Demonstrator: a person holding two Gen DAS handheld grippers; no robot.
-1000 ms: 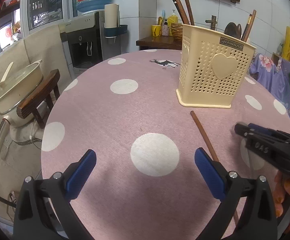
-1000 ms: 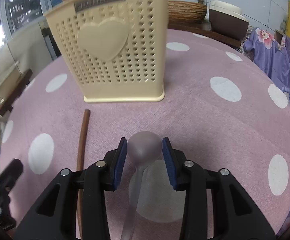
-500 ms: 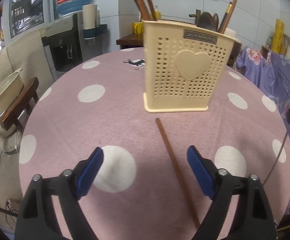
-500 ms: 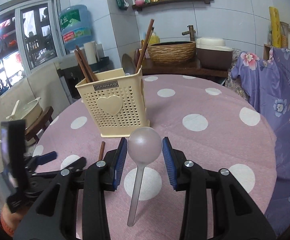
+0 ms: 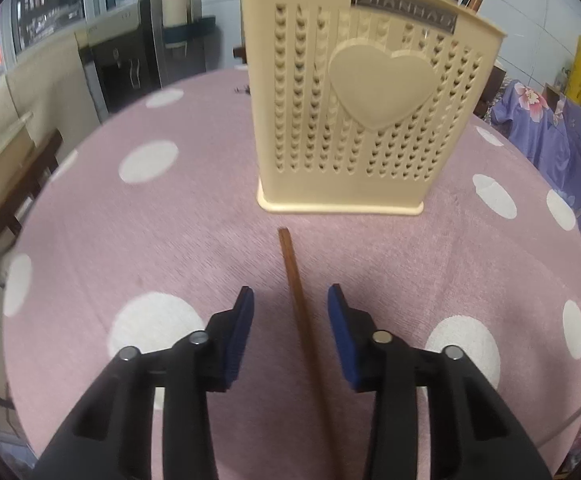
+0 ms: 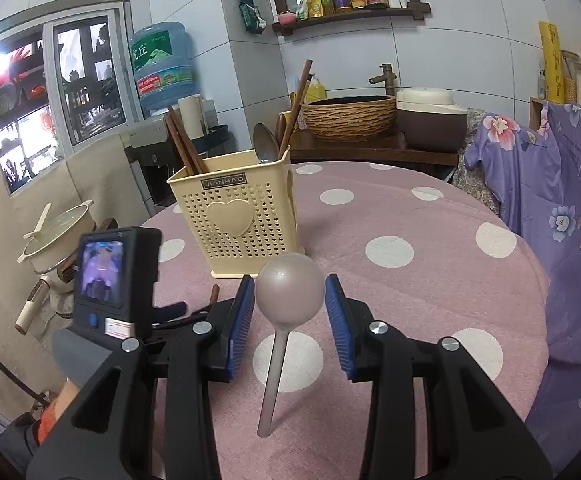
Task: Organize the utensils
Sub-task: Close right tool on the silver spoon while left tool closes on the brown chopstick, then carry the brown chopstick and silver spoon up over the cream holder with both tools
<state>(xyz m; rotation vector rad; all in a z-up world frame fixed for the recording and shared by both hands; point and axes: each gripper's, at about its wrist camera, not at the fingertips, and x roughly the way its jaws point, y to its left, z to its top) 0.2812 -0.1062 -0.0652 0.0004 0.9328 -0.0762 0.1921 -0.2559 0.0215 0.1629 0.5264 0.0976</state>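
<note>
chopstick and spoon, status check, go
Left gripper open, straddling chopstick on the cloth. Right gripper shut on spoon, lifted. Holder ahead, nothing blocking.

On the table [image 5: 170, 240], the utensil holder [image 5: 354, 120] stands at twelve o'clock from the left gripper [image 5: 290, 300] – the chopstick [image 5: 294, 292] lies between them, its far end just short of the holder's base, its near length running between the fingers. In the right wrist view, the right gripper [image 6: 290, 292] holds the spoon [image 6: 288, 296] above the table, handle hanging toward six o'clock – the holder [image 6: 238, 216] sits at eleven, the left gripper's body [image 6: 118, 272] at nine
</note>
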